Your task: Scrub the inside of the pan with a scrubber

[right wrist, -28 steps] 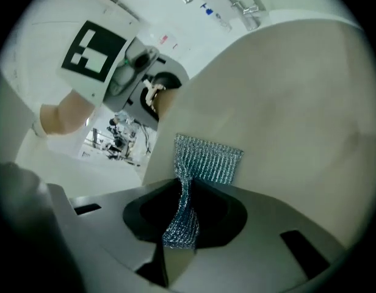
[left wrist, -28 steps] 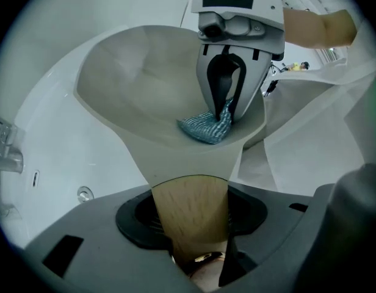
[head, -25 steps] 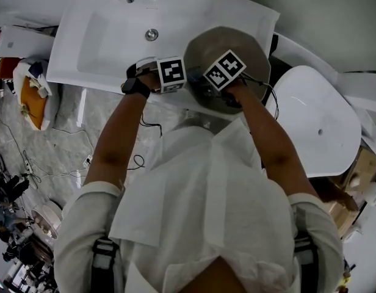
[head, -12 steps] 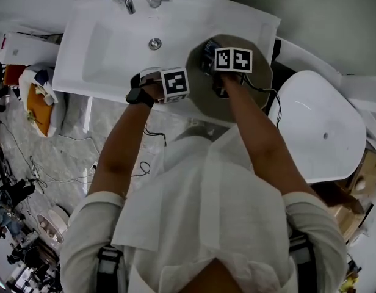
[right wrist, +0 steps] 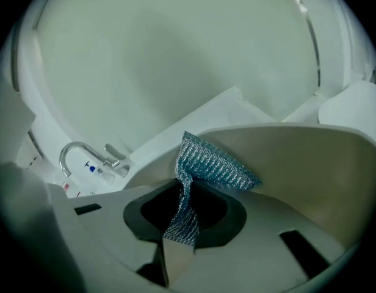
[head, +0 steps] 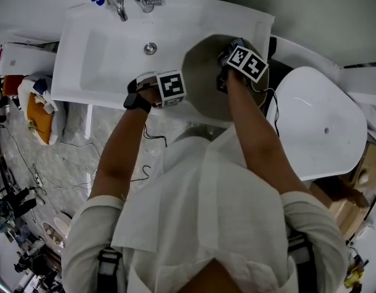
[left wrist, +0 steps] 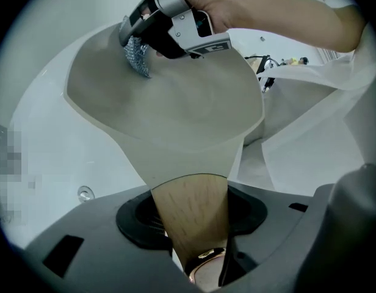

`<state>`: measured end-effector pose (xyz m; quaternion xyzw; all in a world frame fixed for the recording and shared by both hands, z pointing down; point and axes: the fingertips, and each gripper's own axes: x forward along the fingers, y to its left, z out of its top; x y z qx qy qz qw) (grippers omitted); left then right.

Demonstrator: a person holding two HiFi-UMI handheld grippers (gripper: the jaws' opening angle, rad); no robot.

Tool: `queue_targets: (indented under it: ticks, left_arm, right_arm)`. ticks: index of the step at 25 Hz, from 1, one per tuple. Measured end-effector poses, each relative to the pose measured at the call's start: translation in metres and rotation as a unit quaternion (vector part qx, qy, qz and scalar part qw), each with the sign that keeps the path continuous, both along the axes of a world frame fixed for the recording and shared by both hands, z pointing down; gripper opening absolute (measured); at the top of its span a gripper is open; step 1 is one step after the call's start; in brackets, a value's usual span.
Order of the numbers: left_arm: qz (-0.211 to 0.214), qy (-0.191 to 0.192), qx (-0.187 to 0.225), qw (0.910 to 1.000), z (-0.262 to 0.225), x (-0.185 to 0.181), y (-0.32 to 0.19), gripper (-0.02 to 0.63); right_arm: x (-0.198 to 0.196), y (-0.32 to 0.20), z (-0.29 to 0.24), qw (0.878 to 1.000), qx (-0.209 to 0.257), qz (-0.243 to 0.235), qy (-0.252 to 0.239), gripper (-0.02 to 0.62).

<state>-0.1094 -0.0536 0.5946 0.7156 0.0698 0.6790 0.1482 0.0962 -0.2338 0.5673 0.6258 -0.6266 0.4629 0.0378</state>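
A grey-beige pan (head: pixel 203 81) lies over the right end of the white sink (head: pixel 102 60). My left gripper (head: pixel 173 89) is shut on the pan's wooden handle (left wrist: pixel 191 215), which runs back between its jaws in the left gripper view. My right gripper (head: pixel 229 52) is over the pan's far right side, shut on a silvery-blue mesh scrubber (right wrist: pixel 207 168). In the left gripper view the scrubber (left wrist: pixel 137 55) presses on the pan's inner wall (left wrist: pixel 169 102) near the far rim, under the right gripper (left wrist: pixel 169 23). The pan's inside (right wrist: pixel 310 170) fills the right of the right gripper view.
The sink's drain (head: pixel 150 48) and chrome faucet (head: pixel 122 3) are to the left of the pan. A white toilet lid (head: pixel 316 121) stands at the right. Cables (head: pixel 60 163) lie on the marbled floor at the left, near an orange and white bundle (head: pixel 38 108).
My right gripper has carried the scrubber across the pan, from its near middle to its far right side. The left gripper has kept its hold on the handle.
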Motion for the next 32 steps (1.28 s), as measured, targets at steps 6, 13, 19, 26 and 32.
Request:
queue_targets:
  ticks: [6, 13, 19, 26, 32]
  left_arm:
    - [0.001, -0.002, 0.002, 1.0000, -0.001, 0.000, 0.001, 0.227]
    - [0.009, -0.006, 0.001, 0.9999, -0.001, 0.001, -0.003, 0.227]
    - [0.011, -0.008, 0.004, 0.9999, -0.001, 0.001, -0.003, 0.229]
    - [0.003, -0.013, 0.010, 0.9999, 0.000, 0.001, -0.003, 0.229]
    - [-0.016, -0.013, 0.006, 0.9998, 0.002, -0.001, -0.003, 0.227]
  right_arm:
    - [0.039, 0.022, -0.007, 0.995, 0.015, 0.093, 0.033, 0.052]
    - [0.002, -0.008, -0.004, 0.998, 0.051, -0.021, 0.002, 0.052]
    - [-0.088, -0.002, 0.000, 0.969, 0.023, -0.241, -0.056, 0.052]
    - [-0.157, 0.079, 0.008, 0.881, -0.019, -0.470, -0.056, 0.052]
    - [-0.148, 0.163, 0.021, 0.770, -0.120, -0.626, -0.034, 0.052]
